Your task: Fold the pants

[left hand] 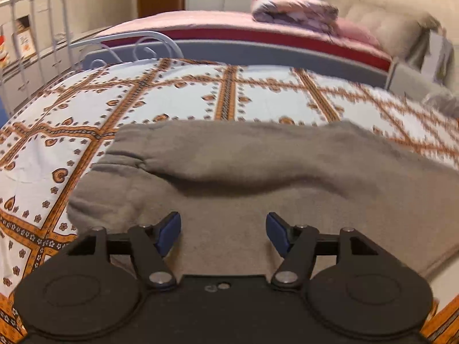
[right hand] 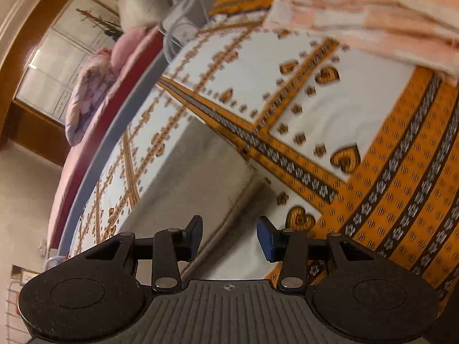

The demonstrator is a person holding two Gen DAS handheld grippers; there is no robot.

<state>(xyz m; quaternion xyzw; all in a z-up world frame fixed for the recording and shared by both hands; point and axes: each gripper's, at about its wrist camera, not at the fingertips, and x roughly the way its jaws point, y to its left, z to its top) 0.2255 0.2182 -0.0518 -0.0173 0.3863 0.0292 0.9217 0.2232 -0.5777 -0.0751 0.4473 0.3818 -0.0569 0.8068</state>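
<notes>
— What carried everything?

— A bed (left hand: 258,94), covered by a white sheet (left hand: 178,103) printed with orange bands, hearts and small flowers. A white metal rail (left hand: 137,43) stood at its far left corner.

— And what lay on the sheet?

— Grey-brown pants (left hand: 243,177), spread across the near part, with one layer folded over another. In the right wrist view their hemmed edge (right hand: 229,218) ran along the sheet's white part, just beside an orange band (right hand: 401,189).

— Anything else on it?

— A peach and white checked cloth (right hand: 373,14) rested at one end, and something grey (left hand: 441,103) lay at the right edge, too blurred to identify.
</notes>
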